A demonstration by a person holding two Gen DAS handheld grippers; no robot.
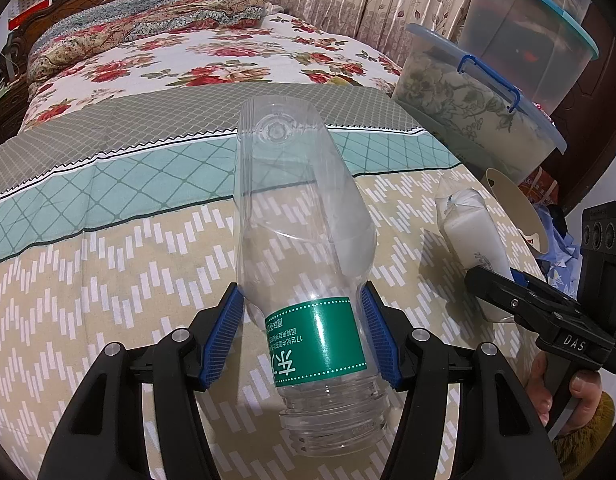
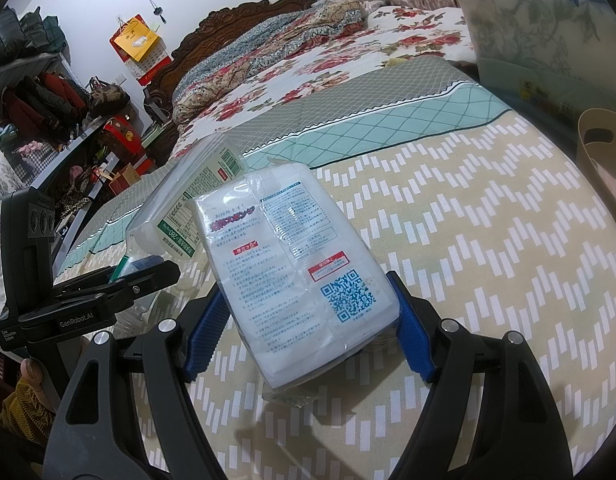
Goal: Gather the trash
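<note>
I have the bottle [image 1: 304, 280] pinched in my left gripper [image 1: 304, 332], pads pressed on both sides just above its green label; its long axis runs straight ahead of the fingers, base pointing away and the open threaded neck back toward the camera. My right gripper [image 2: 304, 320] is clamped on a clear plastic pack [image 2: 292, 264] of white blocks, gripped at its near end, long axis also running forward and up from the fingers, printed side with the square code facing the camera. Both loads hang above the bed cover [image 2: 468, 240]. Only the left view shows the right gripper from the side, off to its right, with fingers of the hand [image 1: 564, 392] wrapped round its handle and a mustard sleeve below; a tan bin [image 1: 516, 208] and lidded tubs [image 1: 488, 100] sit beyond it. Only the right view shows the left gripper off to its left, the bottle's label text, and cluttered shelves [image 2: 48, 128] farther left. Both grippers tip downward toward the bed.
</note>
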